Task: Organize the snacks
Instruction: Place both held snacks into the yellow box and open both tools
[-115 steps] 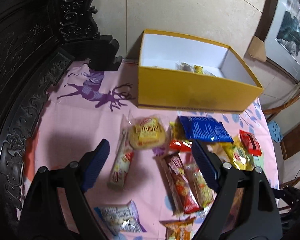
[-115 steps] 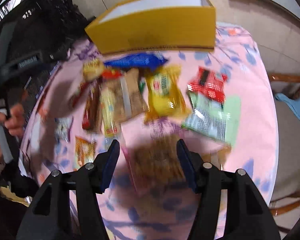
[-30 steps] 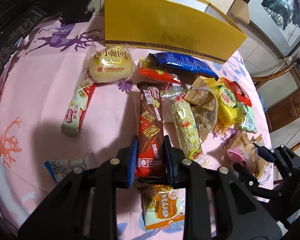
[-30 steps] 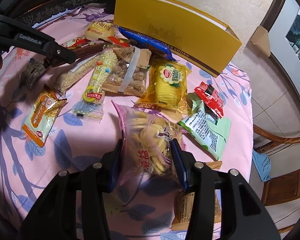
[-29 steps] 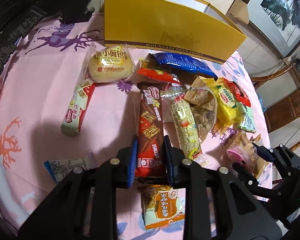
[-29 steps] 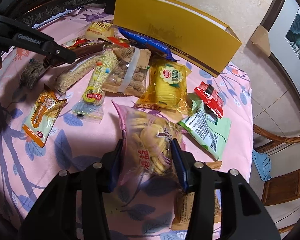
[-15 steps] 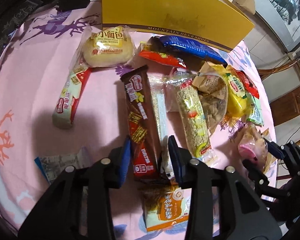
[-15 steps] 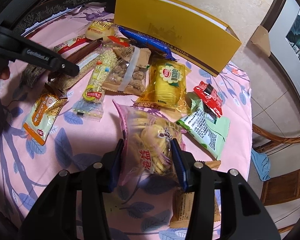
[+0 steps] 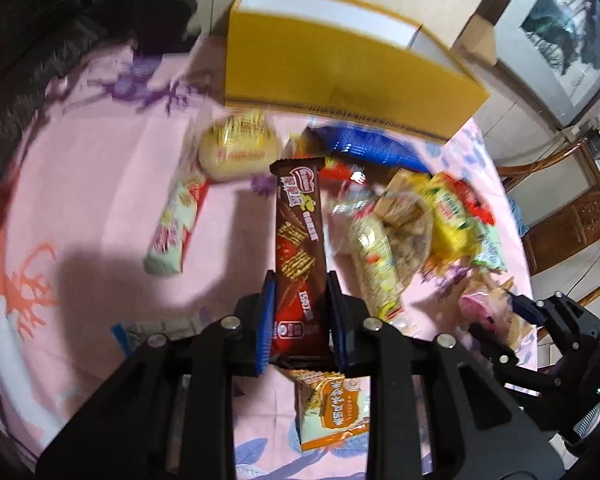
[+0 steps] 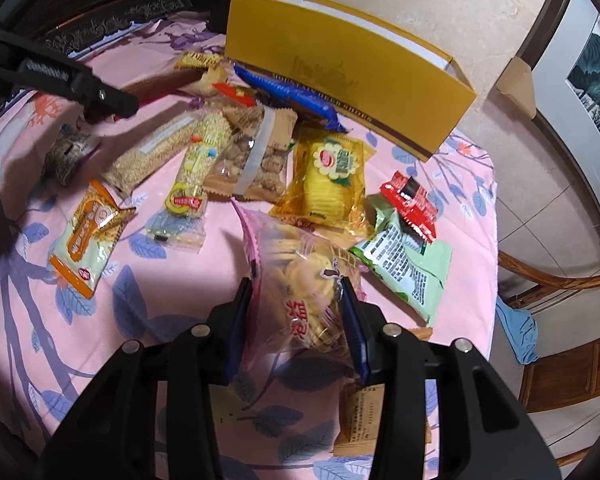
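My left gripper [image 9: 300, 280] is shut on the near end of a long brown wafer bar [image 9: 300, 216], which hangs just above the pink tablecloth [image 9: 80, 160]. The bar points toward the open yellow box [image 9: 332, 64] at the table's far side. In the right wrist view, a clear pink bag of round cookies [image 10: 296, 264] sits between the pads of my right gripper [image 10: 296, 286]. Those jaws are closing and both pads press on the bag. The left gripper [image 10: 112, 100] shows at the upper left of that view, and the yellow box [image 10: 340, 76] at the back.
Several loose snacks lie between the grippers and the box: a round bun [image 9: 240, 144], a blue packet [image 9: 364, 148], a yellow cracker pack [image 10: 332, 176], a green packet [image 10: 404, 264] and an orange packet [image 10: 88, 236]. Dark carved furniture [image 9: 40, 40] borders the left; a wooden chair [image 10: 560, 280] stands right.
The left jaws stood a little wider half a second ago and have shut on the brown bar again, which has come up off the cloth. The right jaws have narrowed slightly on the cookie bag.
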{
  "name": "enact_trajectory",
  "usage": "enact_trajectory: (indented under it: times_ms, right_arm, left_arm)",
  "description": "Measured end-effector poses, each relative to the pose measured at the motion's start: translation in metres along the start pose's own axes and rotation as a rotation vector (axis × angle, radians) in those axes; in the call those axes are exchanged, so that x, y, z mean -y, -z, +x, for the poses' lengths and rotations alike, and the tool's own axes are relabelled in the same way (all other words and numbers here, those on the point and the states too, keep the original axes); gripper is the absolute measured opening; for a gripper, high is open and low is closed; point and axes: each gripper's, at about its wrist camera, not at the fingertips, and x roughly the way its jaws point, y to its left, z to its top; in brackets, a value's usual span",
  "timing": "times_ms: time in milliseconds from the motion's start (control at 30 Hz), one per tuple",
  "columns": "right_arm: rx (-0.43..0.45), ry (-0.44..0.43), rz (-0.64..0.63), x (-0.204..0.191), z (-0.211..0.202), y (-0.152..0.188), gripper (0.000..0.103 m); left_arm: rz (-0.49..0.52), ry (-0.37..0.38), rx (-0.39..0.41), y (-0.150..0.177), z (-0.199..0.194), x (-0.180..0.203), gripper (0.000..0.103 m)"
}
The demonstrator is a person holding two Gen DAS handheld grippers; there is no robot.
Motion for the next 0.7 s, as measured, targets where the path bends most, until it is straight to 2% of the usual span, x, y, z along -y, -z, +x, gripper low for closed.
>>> enact_trajectory:
  times_ms: [200, 400, 567, 700]
  right_arm:
    - [0.070, 0.025, -0.003, 0.004, -0.023, -0.014, 0.041]
    - [0.212, 0.069, 0.002, 0.023, -0.057, -0.052, 0.041]
    - [0.324, 0.039, 0.066, 0.063, -0.067, -0.111, 0.041]
    - [0.373, -0.018, 0.154, 0.101, -0.056, -0.164, 0.041]
  left_arm:
    - [0.022, 0.013, 0.098, -0.026, -0.029, 0.011, 0.024]
    - [0.031, 0.035, 0.175, -0.059, -0.045, 0.019, 0.024]
    - [0.053, 0.043, 0.222, -0.093, -0.046, 0.029, 0.024]
    - [0.062, 0.044, 0.257, -0.136, -0.036, 0.037, 0.024]
